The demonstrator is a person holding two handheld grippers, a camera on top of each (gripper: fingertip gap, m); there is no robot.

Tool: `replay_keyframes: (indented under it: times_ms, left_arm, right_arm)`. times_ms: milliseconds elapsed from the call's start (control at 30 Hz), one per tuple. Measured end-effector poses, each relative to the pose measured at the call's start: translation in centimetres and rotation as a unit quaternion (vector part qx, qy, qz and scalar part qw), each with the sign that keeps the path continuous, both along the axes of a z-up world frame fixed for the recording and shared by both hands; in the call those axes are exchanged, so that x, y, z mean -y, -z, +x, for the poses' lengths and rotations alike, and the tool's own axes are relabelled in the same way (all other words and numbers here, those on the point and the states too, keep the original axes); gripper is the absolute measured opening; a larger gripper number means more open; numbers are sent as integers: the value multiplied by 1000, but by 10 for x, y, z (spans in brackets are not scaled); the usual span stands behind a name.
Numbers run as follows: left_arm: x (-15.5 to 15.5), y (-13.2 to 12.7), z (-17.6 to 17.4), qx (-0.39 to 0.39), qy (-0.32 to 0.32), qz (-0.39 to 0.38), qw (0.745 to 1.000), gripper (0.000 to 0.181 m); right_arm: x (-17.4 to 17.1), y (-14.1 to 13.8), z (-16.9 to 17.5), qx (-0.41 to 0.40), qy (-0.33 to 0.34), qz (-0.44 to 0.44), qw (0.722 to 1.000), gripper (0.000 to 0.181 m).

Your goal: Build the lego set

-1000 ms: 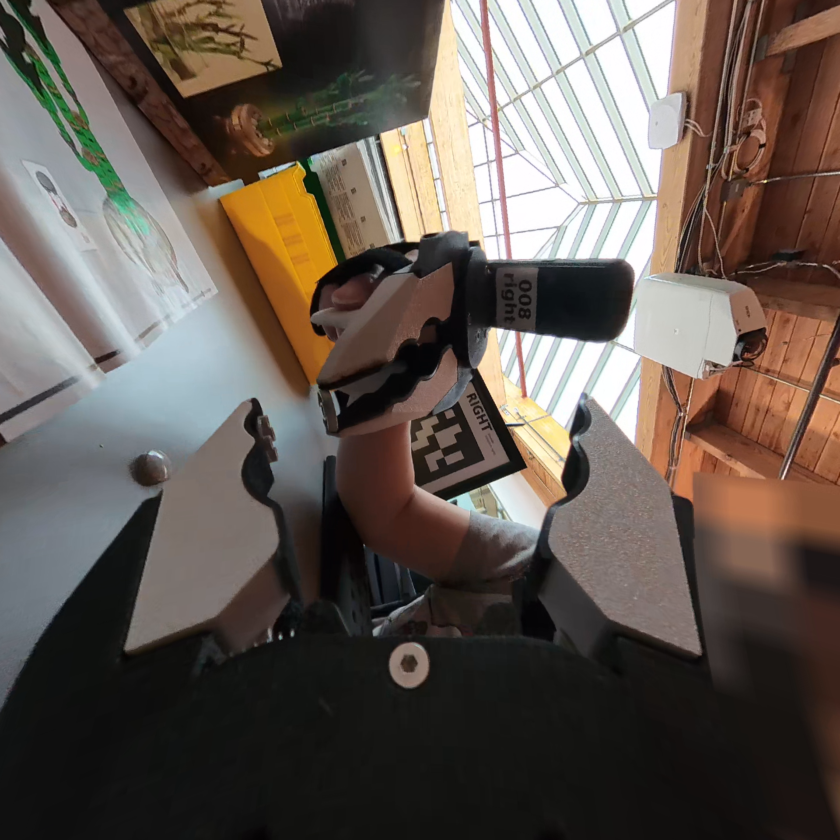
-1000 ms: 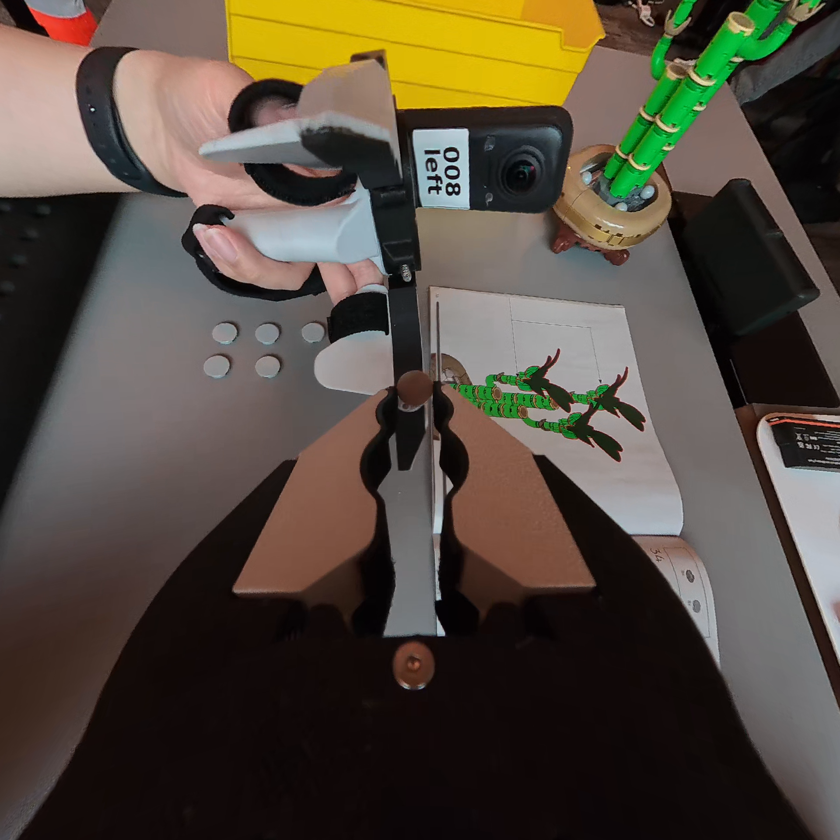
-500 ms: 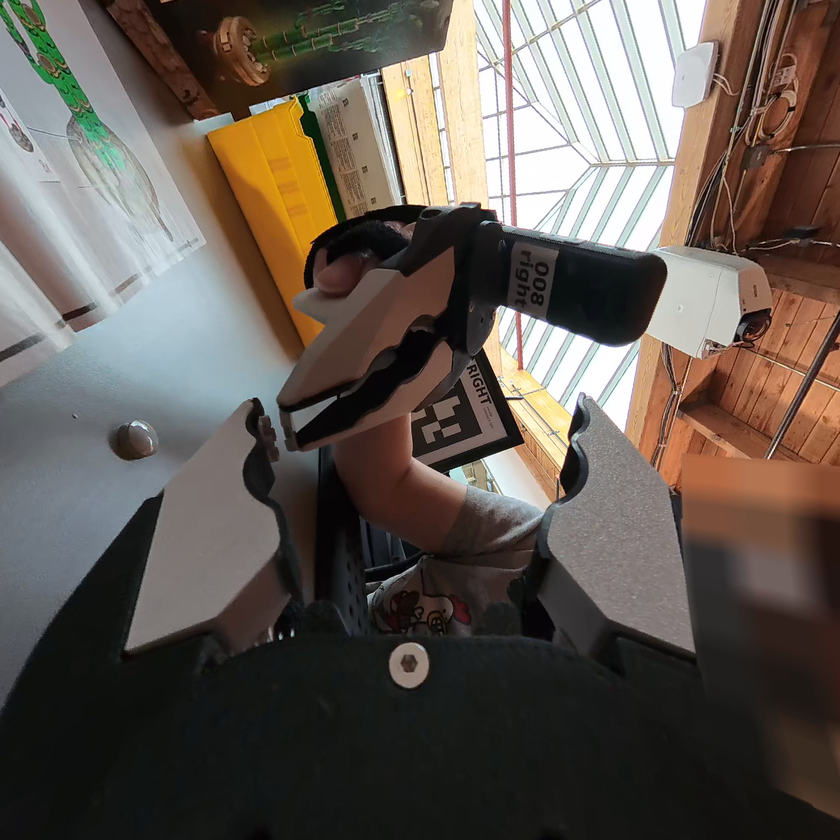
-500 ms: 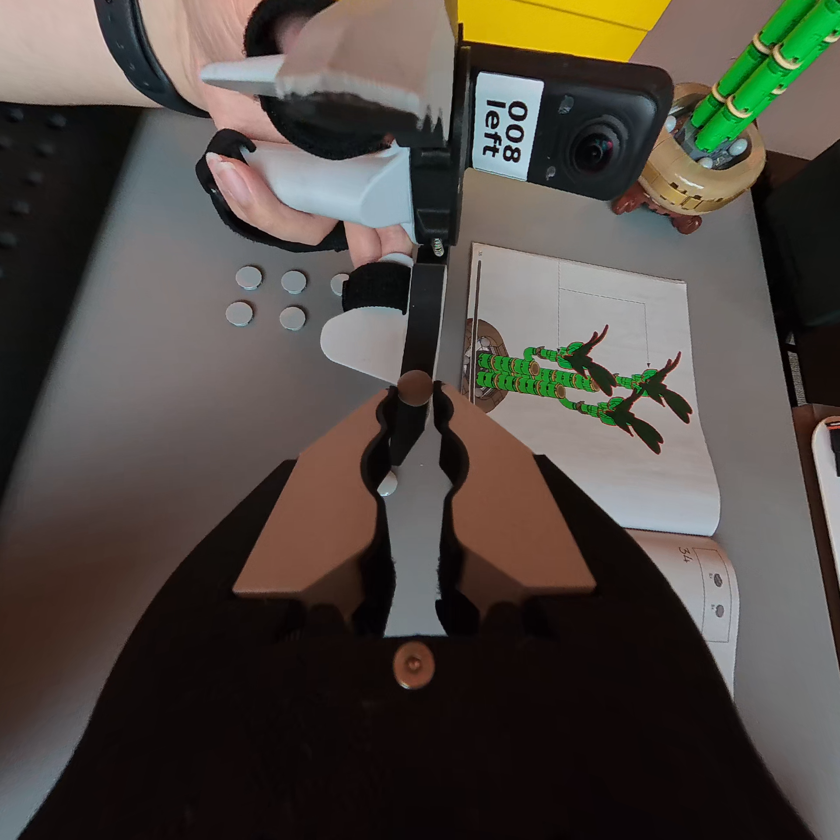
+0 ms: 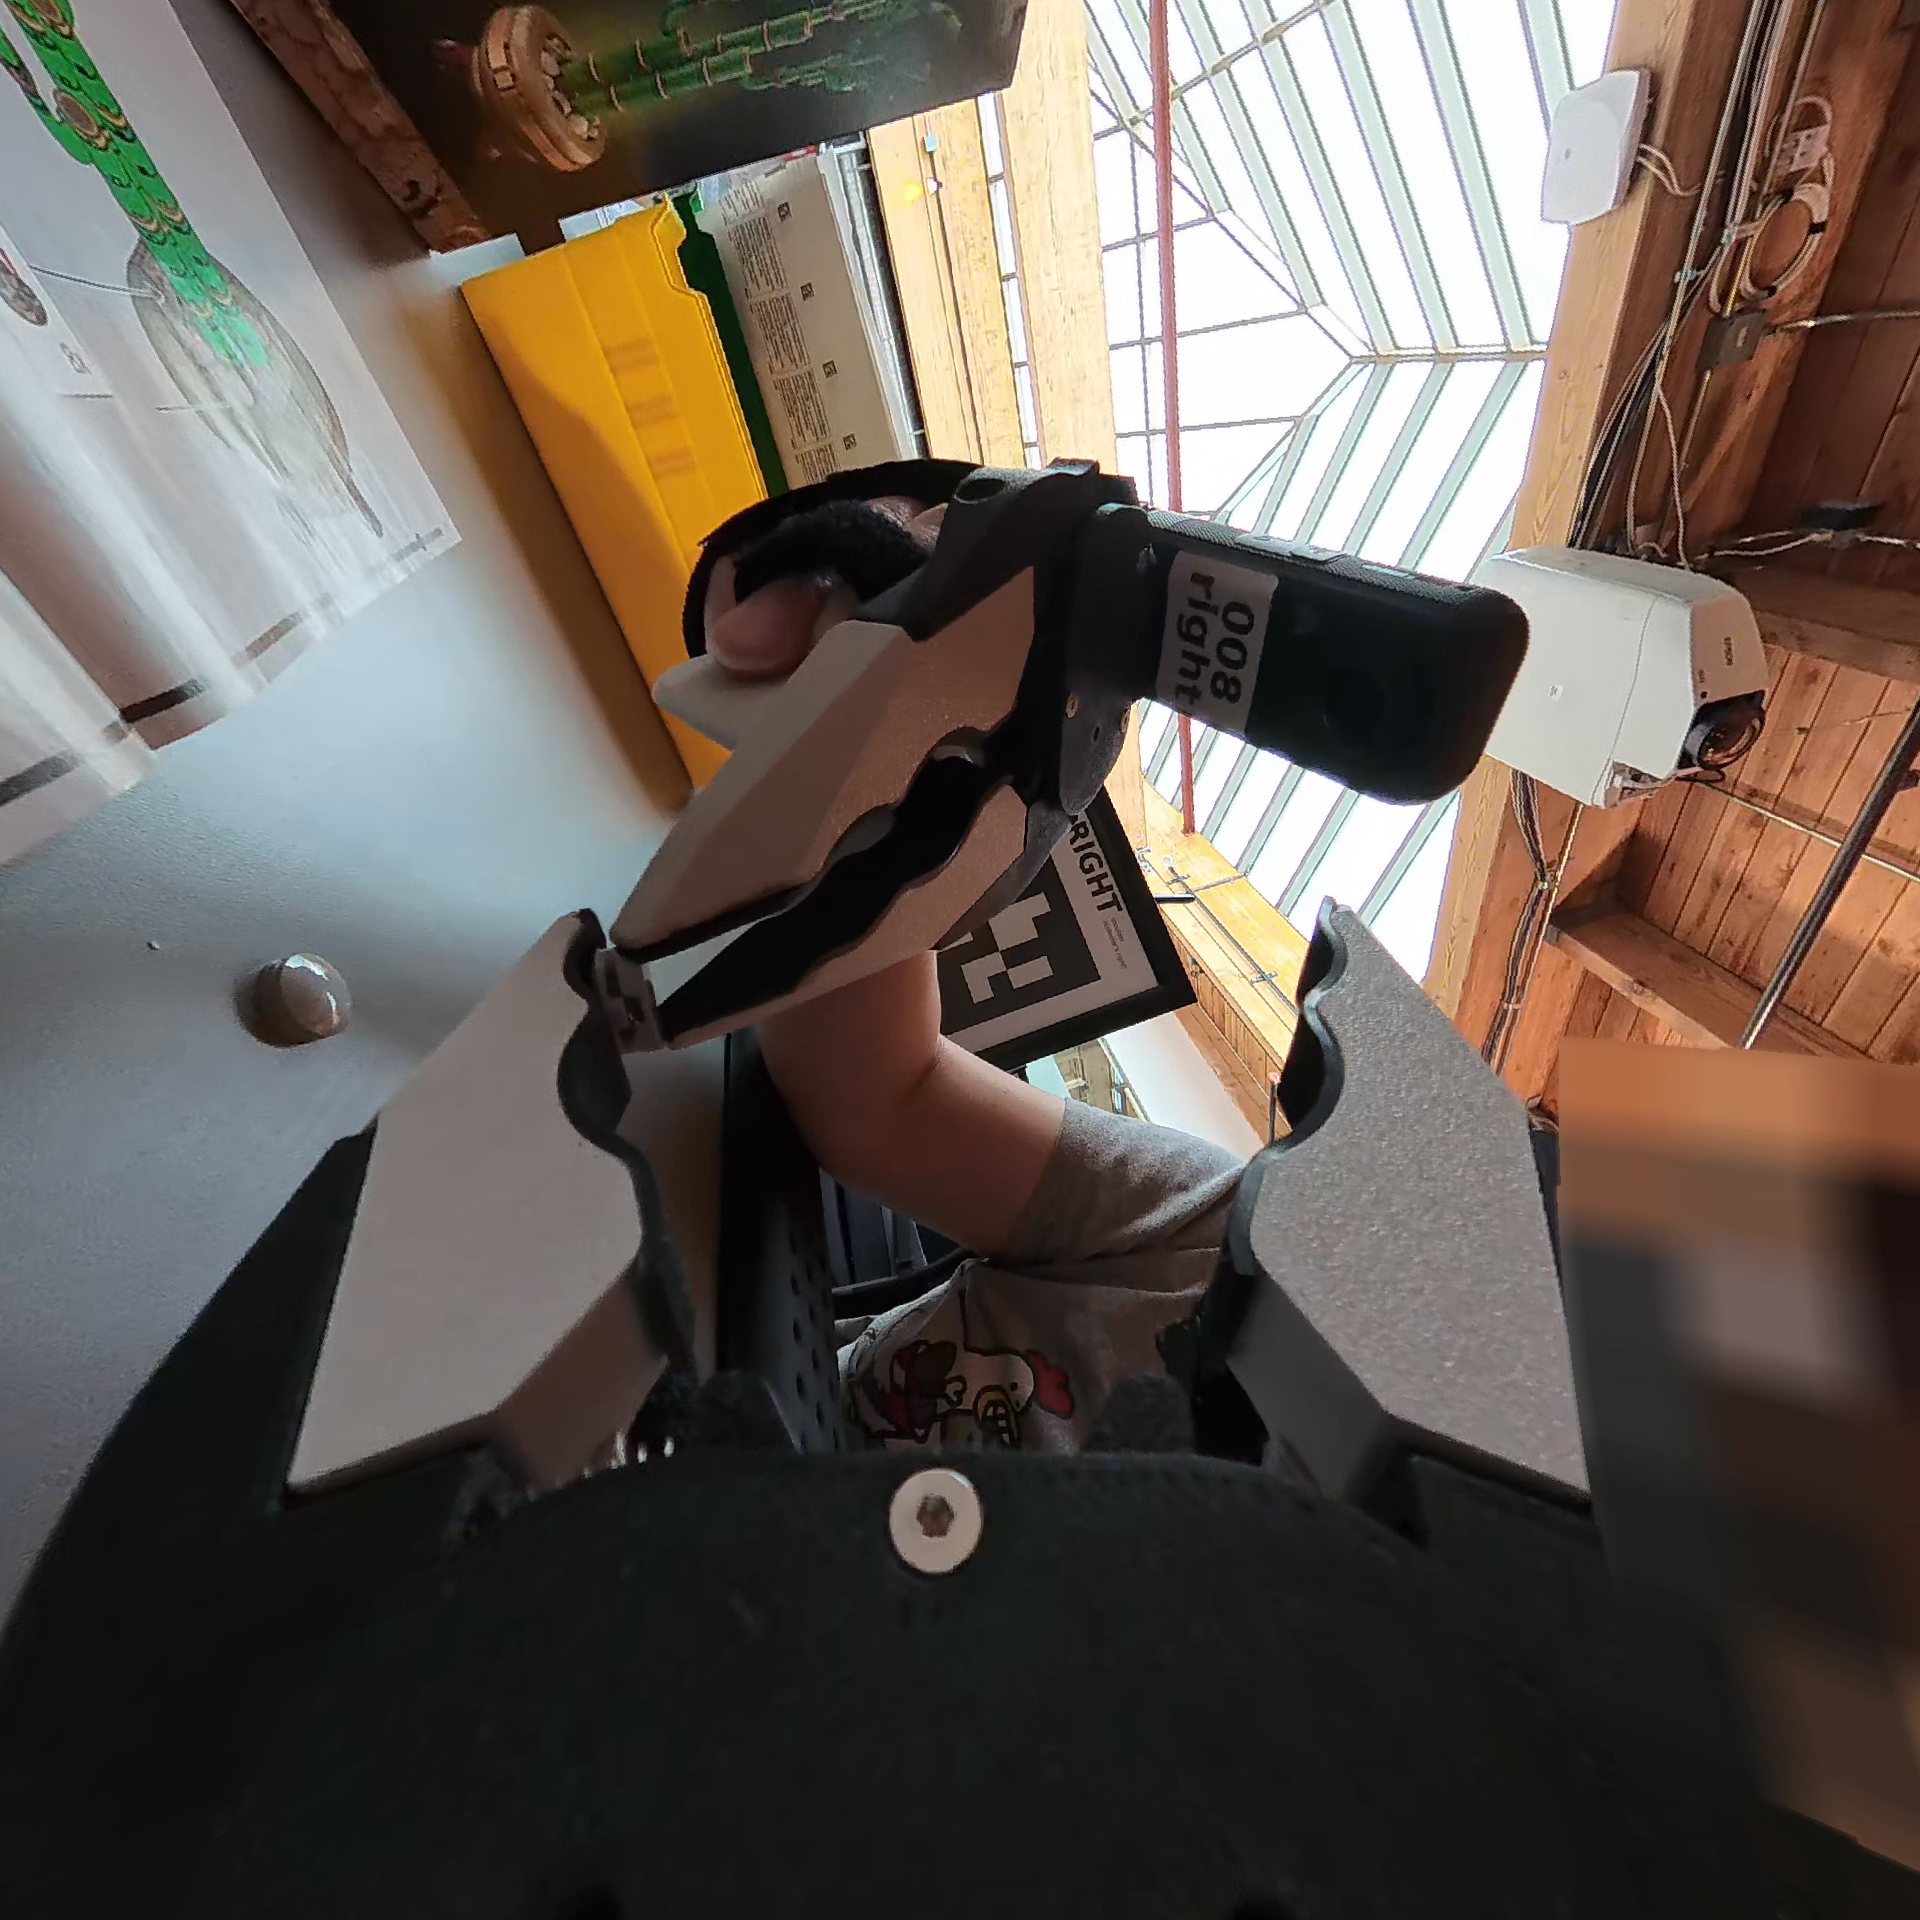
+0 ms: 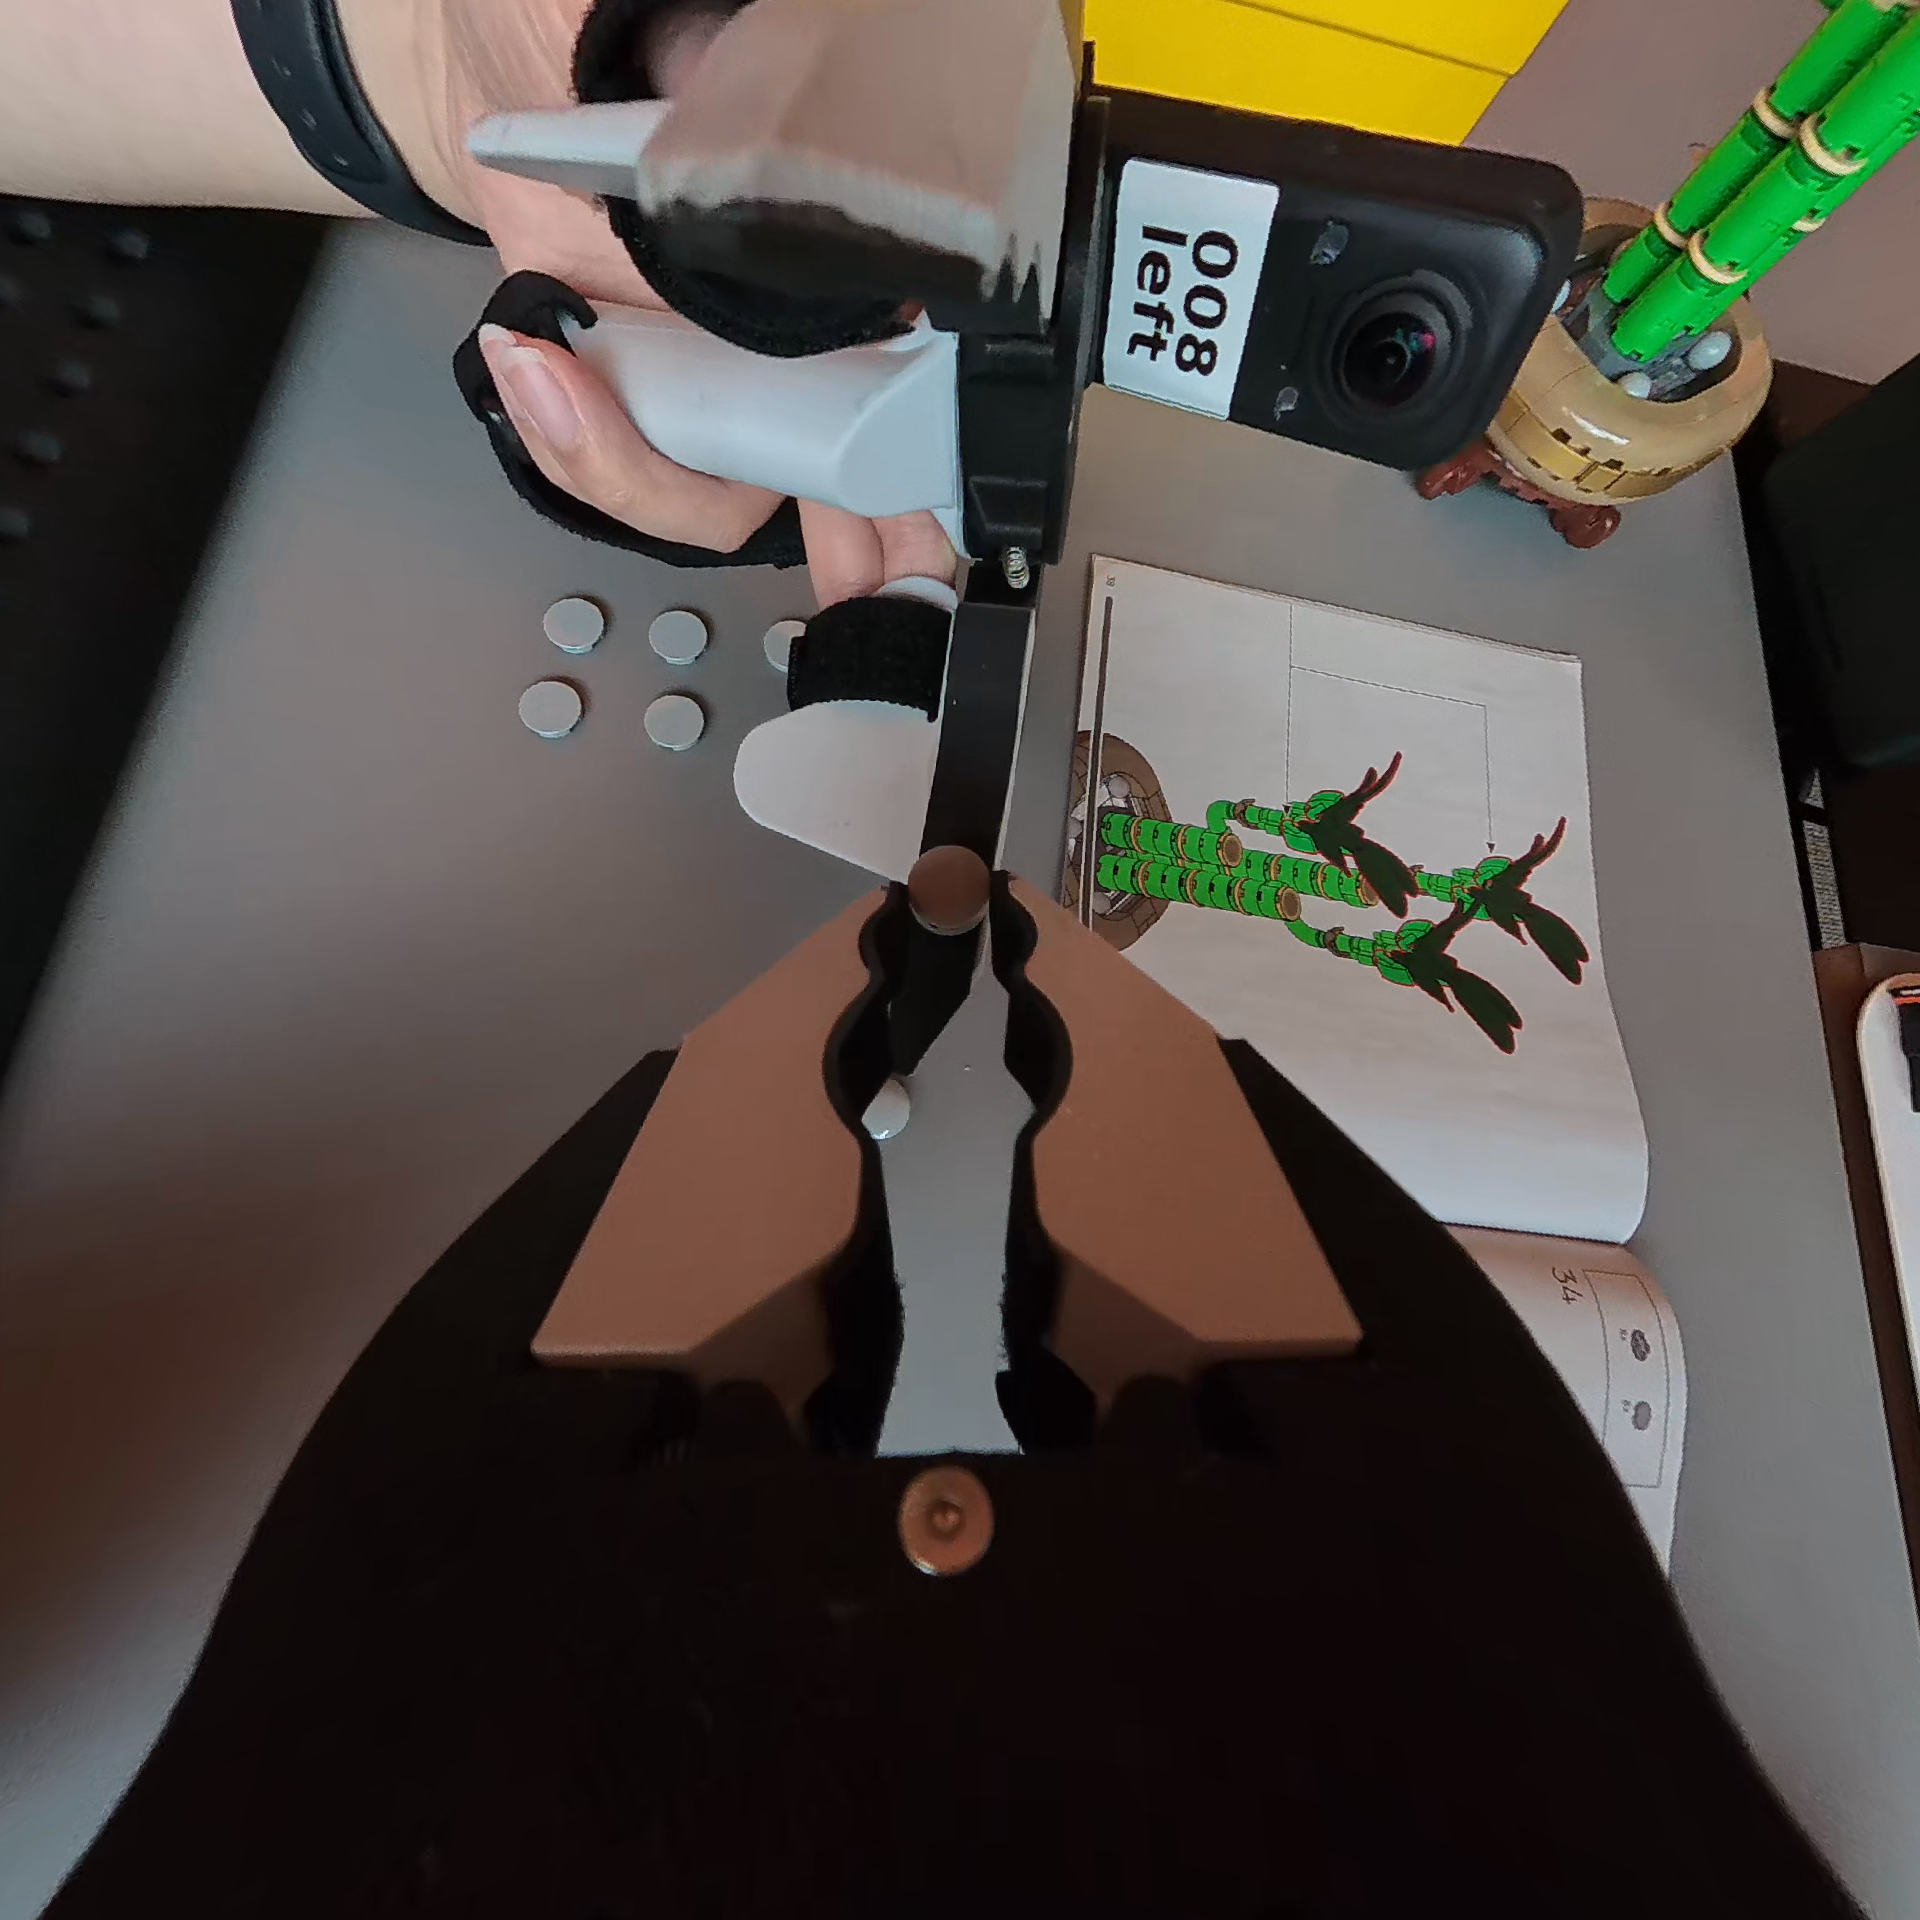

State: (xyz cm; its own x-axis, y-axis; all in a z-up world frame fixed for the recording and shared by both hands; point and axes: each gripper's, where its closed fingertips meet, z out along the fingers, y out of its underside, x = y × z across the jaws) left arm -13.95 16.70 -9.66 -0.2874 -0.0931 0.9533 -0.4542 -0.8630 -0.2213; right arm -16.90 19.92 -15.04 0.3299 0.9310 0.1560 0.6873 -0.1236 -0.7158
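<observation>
My right gripper (image 6: 948,896) is shut on a small round grey-brown piece (image 6: 948,888) at its fingertips, above the grey table (image 6: 312,935). My left gripper (image 5: 956,935) is open wide and empty, turned on its side. The right gripper's tip (image 5: 634,987) touches the tip of my left gripper's left finger (image 5: 488,1164). In the right wrist view that finger (image 6: 971,727) shows edge-on, reaching down between the right jaws. Several round grey tiles (image 6: 675,634) lie on the table, and one more (image 6: 886,1117) lies under the jaws; it also shows in the left wrist view (image 5: 293,997).
An open instruction booklet (image 6: 1351,935) lies right of the grippers. A green bamboo model (image 6: 1766,156) in a tan pot (image 6: 1590,447) stands at the back right. A yellow box (image 6: 1299,62) is at the back, a black object (image 6: 1860,582) at the right edge.
The two grippers have come together. The right gripper's tip with the round piece has moved down to the left gripper's left fingertip. The left gripper has stayed open.
</observation>
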Motion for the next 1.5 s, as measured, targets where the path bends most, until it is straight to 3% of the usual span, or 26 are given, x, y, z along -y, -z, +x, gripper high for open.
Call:
replay_keyframes:
  times_ms: [1100,1267,1500]
  left_arm:
    - [8,8,-2,-24,27,13,999,127]
    - [5,11,-1,-31,21,10,999,114]
    - [4,9,-1,-25,21,-2,999,113]
  right_arm:
    - [3,9,-3,48,-18,16,999,15]
    - [2,8,-3,49,-17,24,998,15]
    - [2,7,-3,45,-15,23,999,16]
